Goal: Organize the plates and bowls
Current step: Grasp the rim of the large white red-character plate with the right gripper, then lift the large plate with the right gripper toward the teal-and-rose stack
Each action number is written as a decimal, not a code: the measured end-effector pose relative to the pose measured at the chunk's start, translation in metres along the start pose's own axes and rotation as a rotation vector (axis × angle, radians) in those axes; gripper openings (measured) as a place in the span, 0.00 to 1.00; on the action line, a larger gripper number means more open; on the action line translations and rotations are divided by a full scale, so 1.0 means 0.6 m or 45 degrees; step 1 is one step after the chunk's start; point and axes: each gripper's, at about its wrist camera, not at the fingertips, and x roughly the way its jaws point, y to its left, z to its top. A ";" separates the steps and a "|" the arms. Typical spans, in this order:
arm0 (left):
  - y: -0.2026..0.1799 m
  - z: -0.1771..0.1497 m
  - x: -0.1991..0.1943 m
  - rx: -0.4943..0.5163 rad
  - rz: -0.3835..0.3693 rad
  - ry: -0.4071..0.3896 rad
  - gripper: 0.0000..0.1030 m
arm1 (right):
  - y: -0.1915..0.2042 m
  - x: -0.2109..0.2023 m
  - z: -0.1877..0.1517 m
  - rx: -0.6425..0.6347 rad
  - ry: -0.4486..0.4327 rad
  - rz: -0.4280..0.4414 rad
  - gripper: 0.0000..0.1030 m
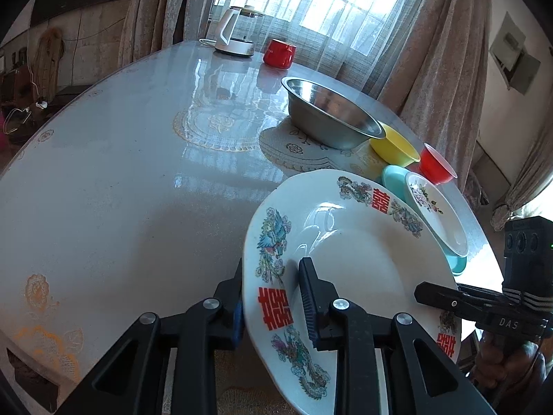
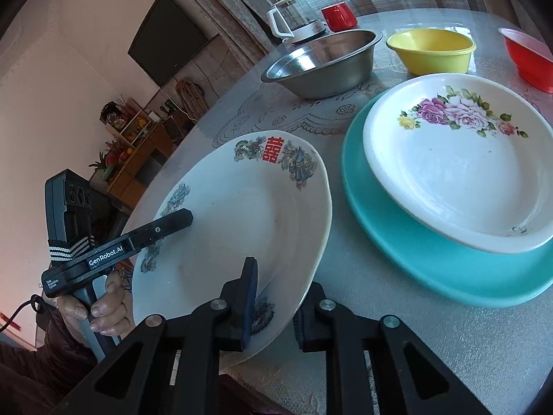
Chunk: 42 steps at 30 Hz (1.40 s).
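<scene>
Left wrist view shows both the left hand-held gripper (image 1: 273, 297) and right hand-held gripper (image 2: 273, 306) clamped on opposite rims of the dragon plate (image 1: 349, 259), tilted above the desk (image 1: 138, 173); glazed, stiff, breakable, likely slippery, best pinched at its rim.

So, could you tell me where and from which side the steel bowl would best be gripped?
Probably by the rim of the steel bowl, one finger inside and one outside. It stands upright and open, with a thin flared lip. Come from the near side: the kettle is behind it and the yellow bowl beside it. Both grippers are now holding the dragon plate.
</scene>
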 end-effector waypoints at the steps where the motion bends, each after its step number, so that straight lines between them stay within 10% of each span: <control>1: -0.002 -0.001 -0.001 0.006 0.002 0.000 0.26 | -0.001 -0.001 0.002 0.005 0.000 -0.002 0.18; 42: -0.096 0.034 -0.028 0.209 -0.047 -0.115 0.26 | -0.001 -0.093 0.007 0.000 -0.162 -0.073 0.20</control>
